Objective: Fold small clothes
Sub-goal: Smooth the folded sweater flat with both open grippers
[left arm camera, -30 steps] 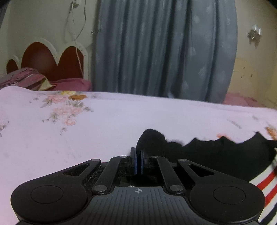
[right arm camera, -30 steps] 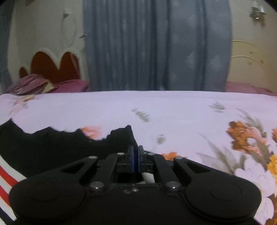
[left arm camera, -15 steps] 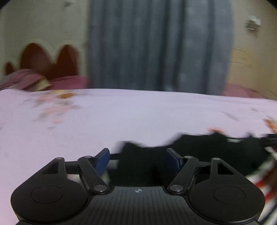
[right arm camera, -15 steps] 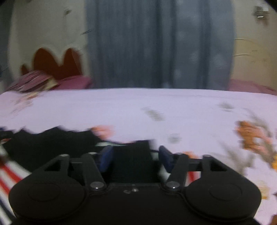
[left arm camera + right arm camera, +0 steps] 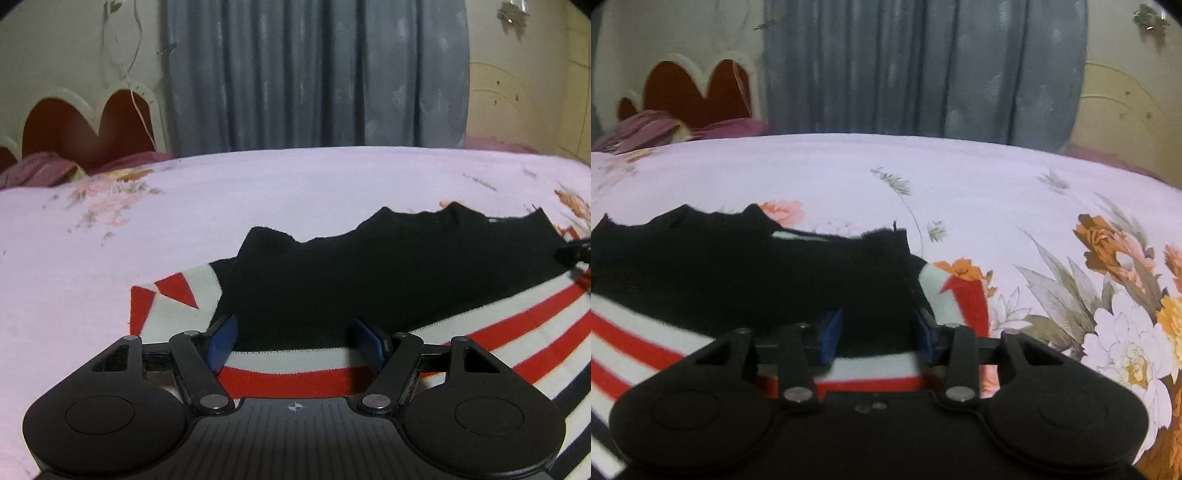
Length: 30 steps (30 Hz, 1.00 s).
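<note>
Both grippers, left (image 5: 295,341) and right (image 5: 877,338), have been opened; the garment (image 5: 388,273) has been released. The black fold is laid flat on the bedsheet (image 5: 184,240). One fold is judged complete.

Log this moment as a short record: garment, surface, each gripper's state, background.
garment: black, red and white striped sweater, lying on the bed, black part folded over the stripes
surface: pink floral bedsheet
left gripper: open, jaws apart over the sweater's near edge, holding nothing
right gripper: open, jaws apart over the sweater's right end, holding nothing
background: blue-grey curtain, scalloped red headboard, pillows beneath it
</note>
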{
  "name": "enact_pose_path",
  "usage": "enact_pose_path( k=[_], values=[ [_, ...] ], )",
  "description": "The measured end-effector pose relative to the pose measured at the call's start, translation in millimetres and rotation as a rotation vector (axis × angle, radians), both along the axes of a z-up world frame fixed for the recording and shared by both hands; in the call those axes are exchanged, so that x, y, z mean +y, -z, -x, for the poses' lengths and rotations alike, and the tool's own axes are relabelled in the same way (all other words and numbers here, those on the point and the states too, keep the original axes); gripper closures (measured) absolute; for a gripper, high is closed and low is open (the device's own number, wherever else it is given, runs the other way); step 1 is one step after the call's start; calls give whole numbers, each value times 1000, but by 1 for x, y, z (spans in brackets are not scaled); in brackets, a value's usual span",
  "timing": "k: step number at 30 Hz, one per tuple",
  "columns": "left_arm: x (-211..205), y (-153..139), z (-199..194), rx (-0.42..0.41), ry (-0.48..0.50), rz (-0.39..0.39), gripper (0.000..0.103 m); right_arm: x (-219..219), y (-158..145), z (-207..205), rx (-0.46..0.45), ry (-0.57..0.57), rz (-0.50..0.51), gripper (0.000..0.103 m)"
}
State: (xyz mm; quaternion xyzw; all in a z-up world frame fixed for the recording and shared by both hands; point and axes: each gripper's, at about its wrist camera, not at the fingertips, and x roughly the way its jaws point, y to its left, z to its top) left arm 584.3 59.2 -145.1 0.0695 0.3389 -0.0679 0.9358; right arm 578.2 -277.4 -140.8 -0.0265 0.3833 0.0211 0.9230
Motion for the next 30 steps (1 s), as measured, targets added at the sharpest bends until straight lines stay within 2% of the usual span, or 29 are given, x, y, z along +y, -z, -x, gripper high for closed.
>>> enact_pose_path(
  k=[2, 5, 7, 10, 13, 15, 17, 20, 22, 23, 26, 28, 30],
  values=[
    [-11, -6, 3, -8, -26, -14, 33, 10, -7, -1, 3, -3, 31, 63],
    [-37, -16, 13, -43, 4, 19, 33, 31, -27, 19, -91, -35, 27, 50],
    [-60, -15, 19, -27, 50, 42, 33, 55, -26, 28, -76, -112, 10, 50],
    [-80, -8, 22, 11, 88, 38, 33, 83, -10, 32, -35, -194, 21, 52],
    [-75, -2, 30, 18, 74, 37, 32, 84, -2, 43, -29, -211, 46, 48],
    [-56, -3, 39, 10, 28, 27, 27, 64, -5, 47, -23, -151, 33, 43],
    [-29, 0, 47, 8, -16, 27, 24, 36, -6, 56, -21, -58, 59, 43],
    [-5, -1, 65, -6, -26, 14, 24, 10, -7, 69, -2, -18, 28, 44],
    [-11, -9, 72, -13, -52, -22, 24, 17, -14, 73, -10, -8, 52, 56],
    [-16, -15, 78, -31, -53, -22, 24, 23, -20, 76, -29, -5, 48, 67],
    [-34, -26, 94, -48, -22, 41, 24, 40, -36, 96, -78, -35, -6, 61],
    [-57, -21, 104, -37, 26, 39, 24, 62, -32, 104, -58, -107, -14, 60],
    [-74, -7, 110, 13, 56, 26, 24, 76, -19, 107, 3, -144, 18, 58]
  ],
)
